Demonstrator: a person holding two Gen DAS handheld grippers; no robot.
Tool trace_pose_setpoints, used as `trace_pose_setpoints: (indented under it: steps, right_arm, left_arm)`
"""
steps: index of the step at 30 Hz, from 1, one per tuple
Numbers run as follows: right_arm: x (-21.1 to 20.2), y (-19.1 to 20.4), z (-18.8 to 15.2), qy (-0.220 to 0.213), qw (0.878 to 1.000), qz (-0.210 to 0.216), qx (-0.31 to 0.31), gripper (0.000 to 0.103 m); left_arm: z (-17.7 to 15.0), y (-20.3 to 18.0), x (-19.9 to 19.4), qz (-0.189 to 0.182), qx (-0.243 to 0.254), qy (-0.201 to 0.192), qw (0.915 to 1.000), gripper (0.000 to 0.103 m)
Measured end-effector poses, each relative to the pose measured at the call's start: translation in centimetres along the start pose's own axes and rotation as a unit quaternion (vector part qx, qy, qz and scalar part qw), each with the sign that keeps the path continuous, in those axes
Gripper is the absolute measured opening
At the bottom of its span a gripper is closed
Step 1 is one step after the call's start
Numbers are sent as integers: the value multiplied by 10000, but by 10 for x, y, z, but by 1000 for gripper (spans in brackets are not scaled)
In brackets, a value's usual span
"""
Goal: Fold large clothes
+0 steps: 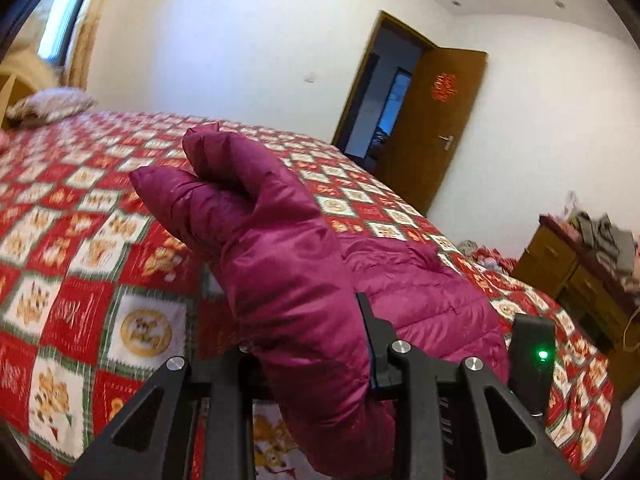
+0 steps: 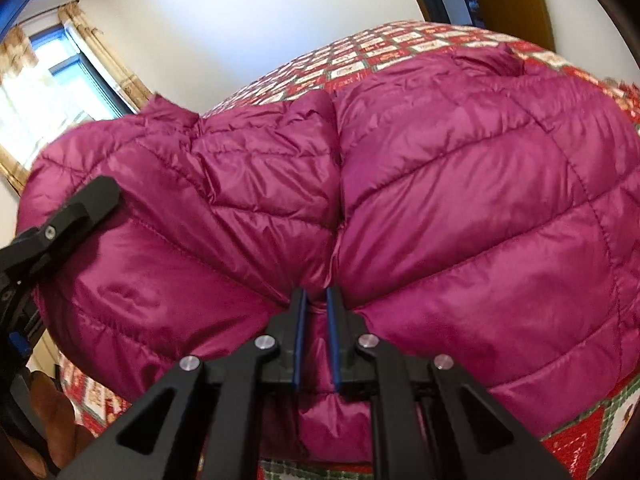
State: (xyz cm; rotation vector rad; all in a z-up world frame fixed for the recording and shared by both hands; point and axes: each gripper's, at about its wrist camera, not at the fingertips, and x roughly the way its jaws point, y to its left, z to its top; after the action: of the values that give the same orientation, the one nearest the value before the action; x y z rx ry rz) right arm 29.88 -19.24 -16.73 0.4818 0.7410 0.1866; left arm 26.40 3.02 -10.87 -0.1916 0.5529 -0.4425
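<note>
Left wrist, jacket sleeve [image 1: 256, 216] pointing up-left

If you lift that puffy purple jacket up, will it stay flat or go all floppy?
Probably floppy: the jacket already bunches where the right gripper pinches it. Its shiny fabric looks slippery, and the puffy quilting suggests it is light.

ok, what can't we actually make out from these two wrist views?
- Left tool pads: left wrist view, the magenta puffer jacket bulges over them.
- Which part of the jacket the right tool pinches: right wrist view, the fabric bunches around the pinch.
- Jacket's full outline: cut off by the fisheye edge in both views.
- Clutter on the wooden dresser: left wrist view, blurred and small.
- The hands: outside both views.
</note>
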Motion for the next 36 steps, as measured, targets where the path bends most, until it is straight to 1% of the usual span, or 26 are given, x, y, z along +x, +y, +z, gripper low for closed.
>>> trace_pose_setpoints:
  steps: [1, 6, 9, 12, 14, 16, 18, 20, 23, 26, 29, 32, 35, 36]
  right_arm:
    - [0, -1, 0, -42, 10000, 34, 40, 13]
    - [-1, -6, 3, 64, 9997, 213, 89, 13]
    - [-6, -19, 7, 168, 9980, 513, 324, 13]
    - [-19, -29, 9, 112, 9970, 624, 453, 13]
    - [-35, -36, 11, -92, 9980, 499, 370, 14]
    - [-52, -45, 12, -265, 9983, 378, 369, 14]
    - [-67, -60, 11, -420, 9975, 297, 489, 14]
    - [-86, -76, 10, -600, 9962, 167, 616, 18]
    - [-107, -94, 4, -776, 9944, -69, 712, 18]
    - [-119, -109, -1, -836, 9927, -276, 827, 18]
    - [-125, -121, -5, -858, 9907, -384, 988, 18]
    - [-132, -129, -9, -816, 9895, -405, 1123, 18]
    - [-141, -132, -6, -905, 9884, -365, 1161, 18]
    - [-142, -132, -2, -936, 9884, -388, 1130, 26]
  left_arm:
    - [1, -5, 1, -11, 94, -6, 10000, 29]
    - [5, -28, 9, -31, 549, 22, 9985, 29]
    - [8, -46, 14, -22, 940, 32, 9956, 29]
    - [9, -64, 21, -28, 1288, 58, 9916, 29]
    - [7, -77, 28, 7, 1573, 100, 9875, 29]
    - [4, -85, 36, 7, 1718, 158, 9850, 29]
    - [-1, -95, 46, -70, 1846, 279, 9824, 29]
    - [-5, -104, 51, -146, 1956, 361, 9799, 29]
    - [-13, -120, 61, -231, 2161, 480, 9749, 29]
    - [-22, -134, 71, -311, 2235, 646, 9721, 29]
    - [-33, -148, 84, -357, 2363, 818, 9676, 29]
    - [-45, -159, 97, -378, 2504, 961, 9626, 29]
    - [-54, -162, 109, -453, 2473, 1095, 9617, 29]
    - [-57, -164, 113, -468, 2500, 1118, 9606, 29]
